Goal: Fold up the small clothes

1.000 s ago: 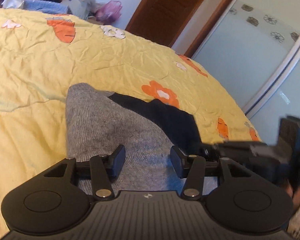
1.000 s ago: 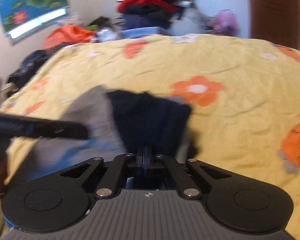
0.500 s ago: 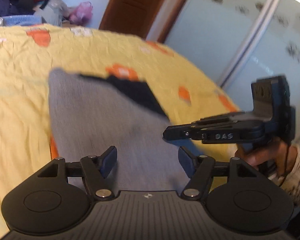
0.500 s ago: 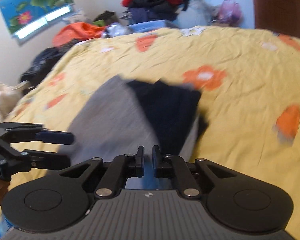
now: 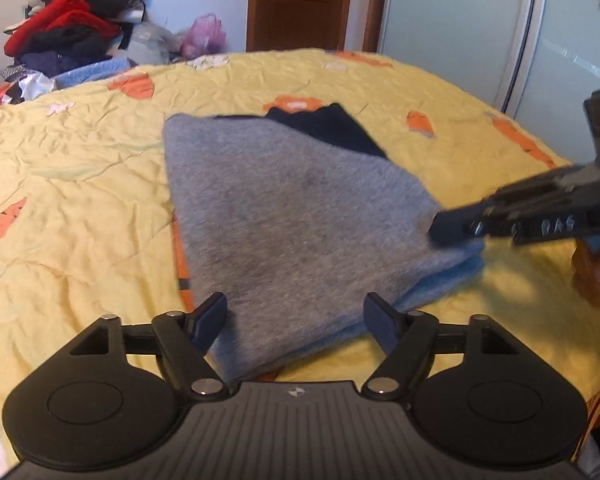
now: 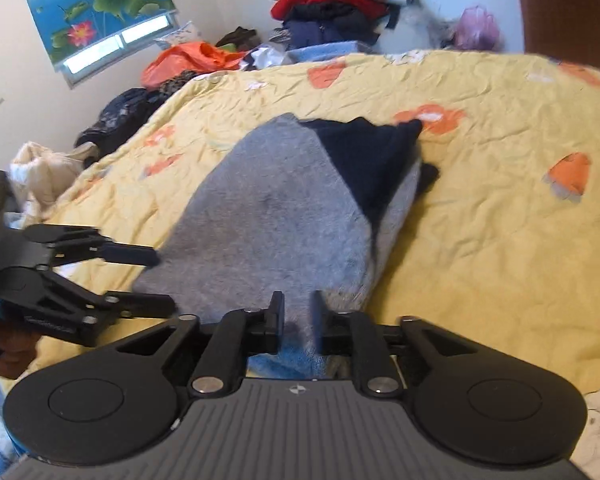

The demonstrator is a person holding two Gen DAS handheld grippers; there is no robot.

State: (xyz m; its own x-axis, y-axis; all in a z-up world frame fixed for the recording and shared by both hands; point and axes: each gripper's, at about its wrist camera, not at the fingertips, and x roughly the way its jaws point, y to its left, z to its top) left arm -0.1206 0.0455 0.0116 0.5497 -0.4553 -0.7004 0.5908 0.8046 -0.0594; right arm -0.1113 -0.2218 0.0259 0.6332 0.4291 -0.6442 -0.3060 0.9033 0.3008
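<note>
A folded grey knit garment (image 5: 292, 208) with a dark navy part (image 5: 332, 130) at its far end and a light blue edge (image 5: 452, 276) lies flat on the yellow flowered bedspread (image 5: 80, 184). It also shows in the right wrist view (image 6: 276, 224). My left gripper (image 5: 296, 320) is open and empty, just above the garment's near edge. My right gripper (image 6: 298, 320) is partly open and empty, over the garment's near right corner. In the left wrist view the right gripper (image 5: 444, 232) is at the garment's right edge. In the right wrist view the left gripper (image 6: 160, 280) is at the left.
A heap of clothes (image 5: 68, 40) stands past the bed's far left. A wooden door (image 5: 300, 4) and sliding wardrobe panels (image 5: 500, 32) are at the back right. More clothes (image 6: 188, 60) and a lotus picture (image 6: 96, 4) are by the left wall.
My right gripper opened and let go of the garment. Both grippers drew back toward the near edge, and the garment now lies flat. The left gripper stayed open.
</note>
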